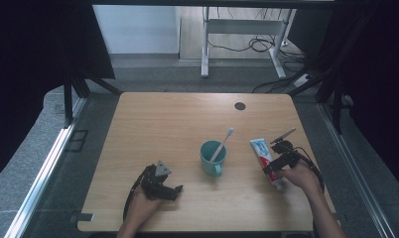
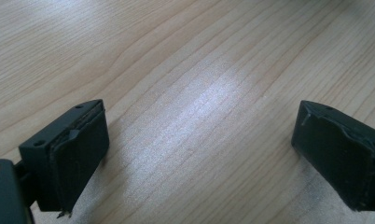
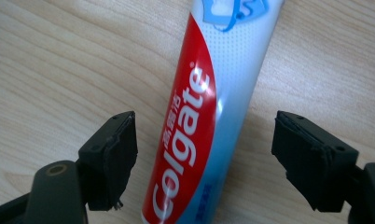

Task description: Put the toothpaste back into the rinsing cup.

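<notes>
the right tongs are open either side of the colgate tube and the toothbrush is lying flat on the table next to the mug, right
Not quite. The high view shows the toothbrush standing tilted inside the teal mug, not flat on the table. The rest holds: the right tongs stand open either side of the Colgate tube.

One toothpaste tube [image 1: 266,159] lies between the right claw's [image 1: 270,170] jaws; one teal cup [image 1: 211,157] holding one toothbrush [image 1: 222,144] stands between two claws, left claw [image 1: 173,191] included.
</notes>
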Demonstrator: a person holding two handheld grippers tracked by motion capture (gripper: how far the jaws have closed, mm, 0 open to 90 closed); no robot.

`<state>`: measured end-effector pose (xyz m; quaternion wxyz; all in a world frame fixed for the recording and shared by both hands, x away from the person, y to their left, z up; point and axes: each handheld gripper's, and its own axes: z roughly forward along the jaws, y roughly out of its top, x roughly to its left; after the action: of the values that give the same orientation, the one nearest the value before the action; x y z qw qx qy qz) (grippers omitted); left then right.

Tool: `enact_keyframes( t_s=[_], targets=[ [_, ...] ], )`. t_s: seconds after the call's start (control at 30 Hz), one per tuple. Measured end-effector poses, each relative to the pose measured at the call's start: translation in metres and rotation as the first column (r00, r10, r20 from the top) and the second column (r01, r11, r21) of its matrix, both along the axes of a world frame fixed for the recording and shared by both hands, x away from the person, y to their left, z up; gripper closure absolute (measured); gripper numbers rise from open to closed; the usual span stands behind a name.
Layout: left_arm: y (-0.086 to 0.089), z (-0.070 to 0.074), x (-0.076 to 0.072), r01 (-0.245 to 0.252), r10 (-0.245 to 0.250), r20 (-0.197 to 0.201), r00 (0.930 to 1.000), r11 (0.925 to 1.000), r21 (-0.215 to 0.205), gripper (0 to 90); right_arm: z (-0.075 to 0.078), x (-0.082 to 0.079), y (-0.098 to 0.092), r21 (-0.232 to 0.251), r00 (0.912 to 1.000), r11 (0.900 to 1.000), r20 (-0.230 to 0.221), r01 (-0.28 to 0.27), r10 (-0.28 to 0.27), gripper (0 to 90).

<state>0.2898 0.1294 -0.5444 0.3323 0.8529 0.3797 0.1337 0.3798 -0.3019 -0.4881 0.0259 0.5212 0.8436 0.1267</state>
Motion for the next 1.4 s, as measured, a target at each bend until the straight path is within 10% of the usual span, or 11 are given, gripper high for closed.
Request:
enact_keyframes(
  t_s=[1.4],
  targets=[
    [0.000, 0.000, 0.000, 0.000, 0.000, 0.000, 1.0000, 1.0000, 0.000, 3.8, -0.010, 0.039, 0.030, -0.182, 0.9886, 0.983, -0.144, 0.016, -0.042, 56.2]
  ],
)
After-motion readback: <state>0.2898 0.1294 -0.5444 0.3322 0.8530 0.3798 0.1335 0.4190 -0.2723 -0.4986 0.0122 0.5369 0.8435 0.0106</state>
